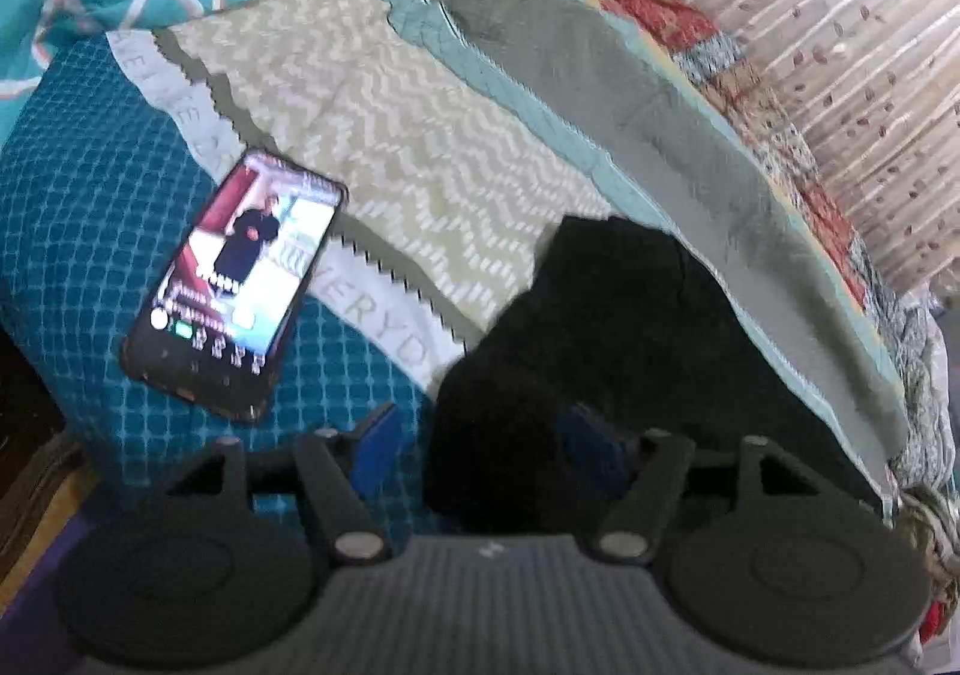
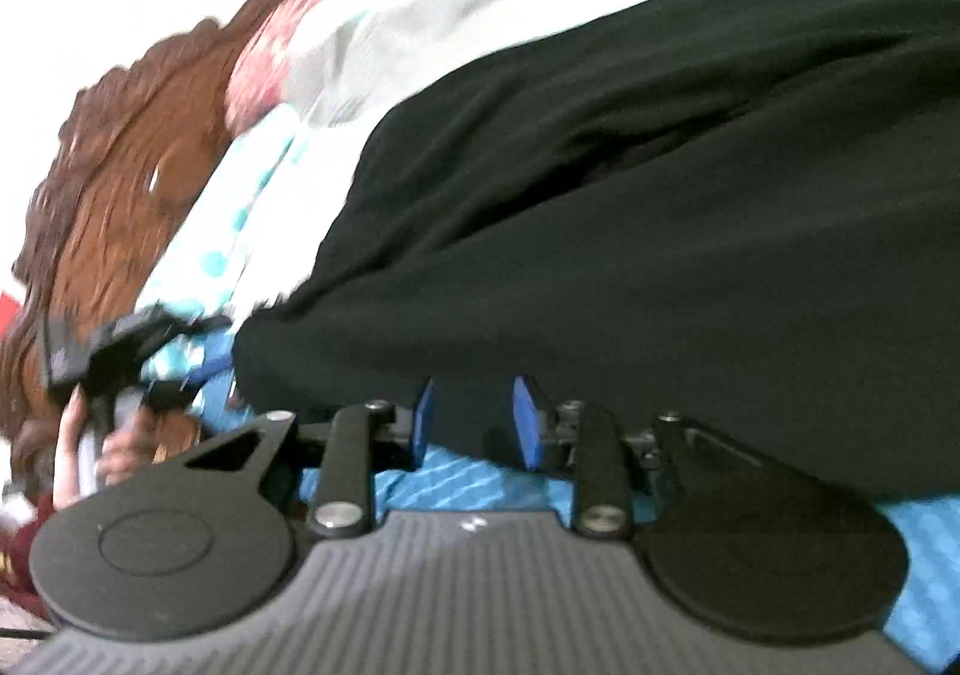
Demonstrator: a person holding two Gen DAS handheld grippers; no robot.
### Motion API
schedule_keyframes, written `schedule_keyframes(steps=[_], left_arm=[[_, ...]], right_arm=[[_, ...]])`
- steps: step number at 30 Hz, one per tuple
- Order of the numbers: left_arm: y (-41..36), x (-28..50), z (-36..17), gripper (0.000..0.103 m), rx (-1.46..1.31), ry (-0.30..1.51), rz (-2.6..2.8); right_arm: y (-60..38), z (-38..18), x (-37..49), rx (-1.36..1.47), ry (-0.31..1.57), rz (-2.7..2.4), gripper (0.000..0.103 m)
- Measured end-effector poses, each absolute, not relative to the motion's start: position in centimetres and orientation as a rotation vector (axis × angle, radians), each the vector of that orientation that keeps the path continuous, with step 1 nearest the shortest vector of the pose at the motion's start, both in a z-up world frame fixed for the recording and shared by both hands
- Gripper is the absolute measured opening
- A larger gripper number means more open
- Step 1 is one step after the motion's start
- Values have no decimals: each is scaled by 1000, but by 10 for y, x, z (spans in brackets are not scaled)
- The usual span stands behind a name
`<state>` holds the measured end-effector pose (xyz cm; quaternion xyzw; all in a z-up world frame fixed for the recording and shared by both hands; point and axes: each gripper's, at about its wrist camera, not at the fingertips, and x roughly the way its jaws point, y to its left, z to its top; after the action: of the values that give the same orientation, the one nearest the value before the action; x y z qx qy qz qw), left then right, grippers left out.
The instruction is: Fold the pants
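Observation:
The black pants (image 1: 606, 339) lie on the bed, bunched at the near edge in the left wrist view, and spread wide across the right wrist view (image 2: 660, 207). My left gripper (image 1: 480, 435) is open, its blue pads either side of the pants' near edge; the right pad is partly hidden in the dark cloth. My right gripper (image 2: 474, 423) is open with a narrower gap, and the pants' hem lies between its blue pads. The left gripper also shows at the left of the right wrist view (image 2: 126, 357), held by a hand.
A lit phone (image 1: 234, 279) lies on the teal checked bedcover (image 1: 78, 231). A chevron towel (image 1: 372, 135) and a grey-green quilt (image 1: 600, 75) lie behind the pants. A patterned curtain (image 1: 840, 45) hangs at the right. A carved wooden headboard (image 2: 120, 165) stands at the left.

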<state>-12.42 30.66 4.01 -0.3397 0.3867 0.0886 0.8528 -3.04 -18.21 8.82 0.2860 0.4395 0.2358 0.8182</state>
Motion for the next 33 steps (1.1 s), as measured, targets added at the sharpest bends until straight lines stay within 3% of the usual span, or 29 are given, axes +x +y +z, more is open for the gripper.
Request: schedule_keyframes(steps=[3, 12, 13, 15, 18, 20, 21, 22, 29, 31, 32, 33], left_arm=[[302, -124, 23, 75, -780, 864, 136], [271, -110, 1, 73, -827, 945, 112], [268, -108, 2, 71, -829, 946, 114], [264, -106, 3, 42, -835, 950, 109], [258, -104, 3, 15, -832, 975, 121], [253, -106, 8, 12, -809, 973, 133], [253, -108, 14, 12, -798, 963, 132], [254, -110, 21, 12, -794, 950, 129], [260, -112, 33, 12, -736, 971, 134], [257, -108, 16, 18, -740, 1029, 152], [257, -106, 5, 28, -747, 1063, 160], [258, -107, -4, 31, -765, 1087, 175]], right_arm=[[-232, 82, -58, 673, 884, 340, 33], [-397, 55, -170, 968, 594, -276, 33], [-413, 52, -177, 994, 552, -333, 34], [-436, 45, -181, 1017, 495, -395, 40], [-442, 37, -161, 1024, 469, -418, 42], [-450, 29, -147, 1037, 466, -417, 42], [-457, 25, -143, 1046, 475, -424, 36], [-459, 23, -137, 1049, 492, -435, 5], [-446, 79, -166, 822, 419, -508, 6], [-448, 64, -167, 819, 483, -549, 6], [-450, 52, -165, 824, 532, -560, 7], [-453, 37, -162, 852, 582, -559, 14]])
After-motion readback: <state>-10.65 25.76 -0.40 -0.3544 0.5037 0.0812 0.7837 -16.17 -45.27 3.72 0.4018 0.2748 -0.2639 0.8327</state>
